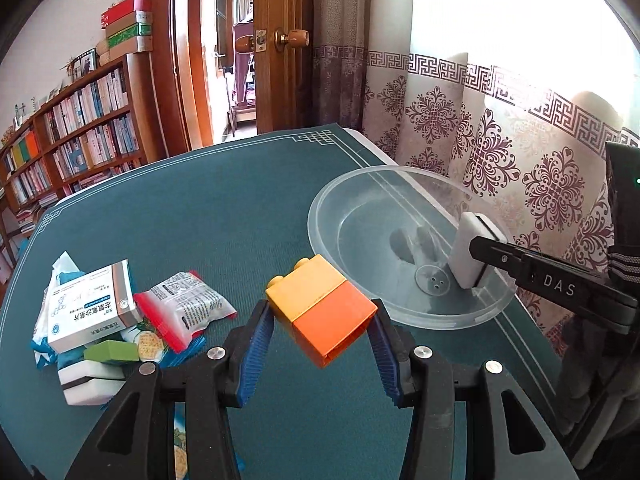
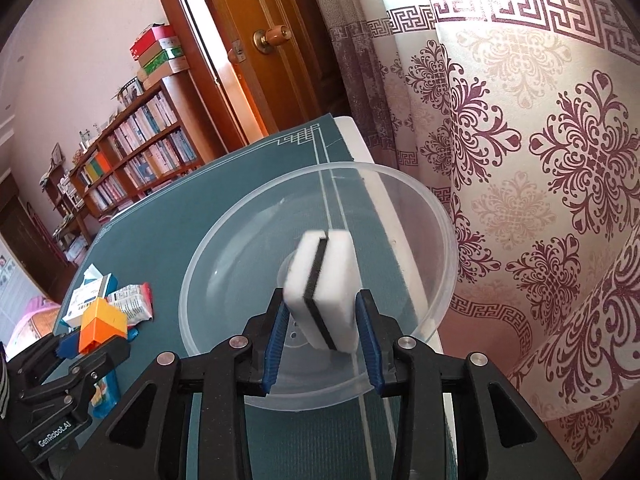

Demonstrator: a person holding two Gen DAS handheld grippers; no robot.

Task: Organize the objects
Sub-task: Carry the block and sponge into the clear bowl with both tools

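Observation:
My left gripper is shut on a stack of two toy bricks, yellow on orange, held above the teal mat just left of a clear plastic bowl. The right wrist view shows that gripper and its bricks at lower left. My right gripper reaches into the bowl, its blue pads against both sides of a white sponge with a black middle layer. The sponge stands tilted, its lower end close to the bowl's floor.
A pile lies at the mat's left: a medicine box, a red-edged snack packet, a green brick, more white sponges and blue wrappers. A patterned curtain hangs right behind the bowl. A bookshelf and a door stand beyond the table.

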